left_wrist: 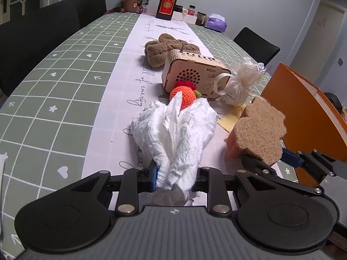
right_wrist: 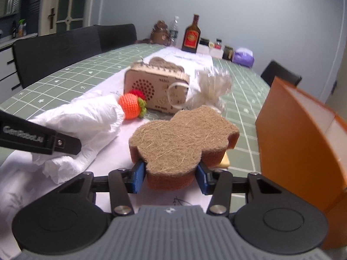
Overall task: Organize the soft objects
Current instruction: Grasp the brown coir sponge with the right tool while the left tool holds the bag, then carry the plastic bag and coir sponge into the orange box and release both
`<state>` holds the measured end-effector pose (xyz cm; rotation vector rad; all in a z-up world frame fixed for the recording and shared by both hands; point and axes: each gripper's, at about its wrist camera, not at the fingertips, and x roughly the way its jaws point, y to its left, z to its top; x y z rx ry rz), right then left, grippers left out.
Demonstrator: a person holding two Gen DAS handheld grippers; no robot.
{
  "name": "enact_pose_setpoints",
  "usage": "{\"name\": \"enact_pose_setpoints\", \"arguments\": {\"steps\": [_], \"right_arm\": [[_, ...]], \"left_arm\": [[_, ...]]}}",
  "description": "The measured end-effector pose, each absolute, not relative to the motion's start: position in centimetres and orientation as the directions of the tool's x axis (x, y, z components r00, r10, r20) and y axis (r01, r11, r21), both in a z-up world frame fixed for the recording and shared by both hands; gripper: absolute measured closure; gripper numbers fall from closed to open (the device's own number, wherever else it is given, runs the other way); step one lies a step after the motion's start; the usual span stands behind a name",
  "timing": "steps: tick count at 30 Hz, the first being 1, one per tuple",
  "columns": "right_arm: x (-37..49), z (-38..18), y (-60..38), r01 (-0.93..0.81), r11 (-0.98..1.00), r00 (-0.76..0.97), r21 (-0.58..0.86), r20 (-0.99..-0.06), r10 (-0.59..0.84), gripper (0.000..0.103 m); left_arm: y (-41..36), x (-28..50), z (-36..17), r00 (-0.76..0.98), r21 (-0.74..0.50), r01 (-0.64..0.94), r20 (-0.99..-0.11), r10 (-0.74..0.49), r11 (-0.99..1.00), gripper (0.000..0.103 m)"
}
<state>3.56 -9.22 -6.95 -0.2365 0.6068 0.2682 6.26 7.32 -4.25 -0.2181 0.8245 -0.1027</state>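
Right wrist view: the right gripper (right_wrist: pixel 171 176) is closed on a bear-shaped scouring sponge (right_wrist: pixel 182 138), fibrous tan face up, orange foam beneath. Both blue pads press the sponge's narrow near lobe, and the rest overhangs forward, unsupported. The sponge sits just left of the orange box (right_wrist: pixel 303 151), which serves here as the landmark.

Left wrist view: the left gripper (left_wrist: pixel 175 178) is clamped on a crumpled white cloth (left_wrist: pixel 173 130), bunched between the pads and fanning forward. The cloth lies well left of the orange box (left_wrist: pixel 308 112), with the sponge (left_wrist: pixel 258 130) between them.

Other items, relative to the box:
- Crocheted orange fruit (left_wrist: pixel 184 96): left of the box, touching the far tip of the cloth.
- Wooden radio (left_wrist: pixel 193 73): left and beyond, directly behind the fruit.
- Sheer gift pouch (left_wrist: pixel 240 82): beyond the box's near corner, beside the radio.
- Brown towel (left_wrist: pixel 164 47): far beyond, behind the radio.

Hazards, as judged:
- Sponge grip is on one small lobe. Foam compresses, so a quick swing toward the box may pivot or shed the sponge.
- The box wall stands close on the right. A low approach may strike its rim instead of clearing it.
- The cloth's loose folds touch the fruit. Lifting may drag the fruit or tip it off the table runner (left_wrist: pixel 121 99).
- The two grippers work close together, so crossing paths risks collision.
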Motion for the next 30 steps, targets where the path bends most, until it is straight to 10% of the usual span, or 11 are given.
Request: {"name": "enact_pose_setpoints", "arguments": {"steps": [30], "right_arm": [[0.5, 0.5, -14.8, -0.612, 0.767, 0.661, -0.192, -0.656, 0.364, 0.054]], "left_arm": [[1.3, 8.7, 2.6, 0.434, 0.032, 0.392, -0.888, -0.154, 0.92, 0.075]]}}
